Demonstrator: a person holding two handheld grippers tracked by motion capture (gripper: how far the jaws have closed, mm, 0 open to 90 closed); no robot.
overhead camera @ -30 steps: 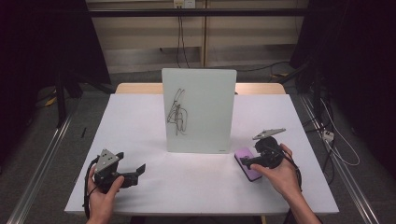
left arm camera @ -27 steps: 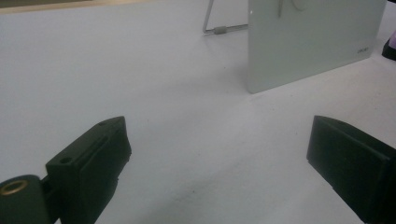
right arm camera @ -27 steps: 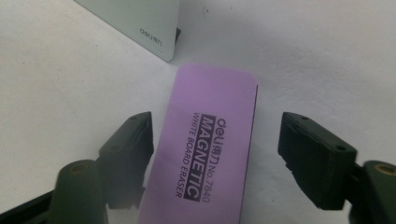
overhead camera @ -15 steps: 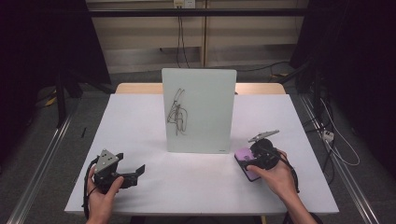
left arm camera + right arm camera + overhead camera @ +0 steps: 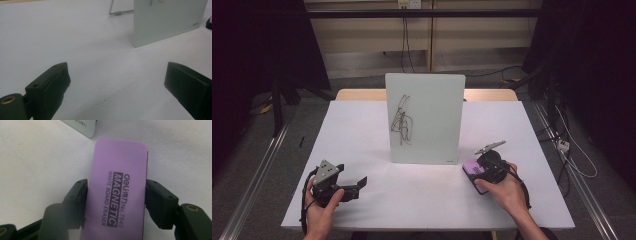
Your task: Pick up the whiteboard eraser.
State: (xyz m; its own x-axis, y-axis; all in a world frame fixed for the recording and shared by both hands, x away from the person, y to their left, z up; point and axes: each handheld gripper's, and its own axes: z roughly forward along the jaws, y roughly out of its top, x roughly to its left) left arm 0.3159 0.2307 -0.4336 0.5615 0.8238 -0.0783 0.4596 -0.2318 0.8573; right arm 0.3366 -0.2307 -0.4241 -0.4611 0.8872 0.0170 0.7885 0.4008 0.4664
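Darkness is filling the room around the white table (image 5: pixel 362 130), with black curtains hanging at both sides and cables trailing down the pale back wall. Whiteboard (image 5: pixel 425 118), the largest thing on the surface, is standing upright at the middle, tilted slightly back on a wire stand, and is carrying a black scribble. Near the table's front right corner, just beside the board's lower right corner, the purple whiteboard eraser (image 5: pixel 117 187) is lying flat; it is a rounded rectangle printed "deli MAGNETIC WHITE BOARD ERASER No.7840" in black. The right gripper (image 5: pixel 116 202) has just been closing its jaws, and the black pads are now pressing on the eraser's two long sides. Toward the front left corner, the left gripper (image 5: pixel 354 184) is resting in the person's hand, its jaws standing wide apart over bare table.
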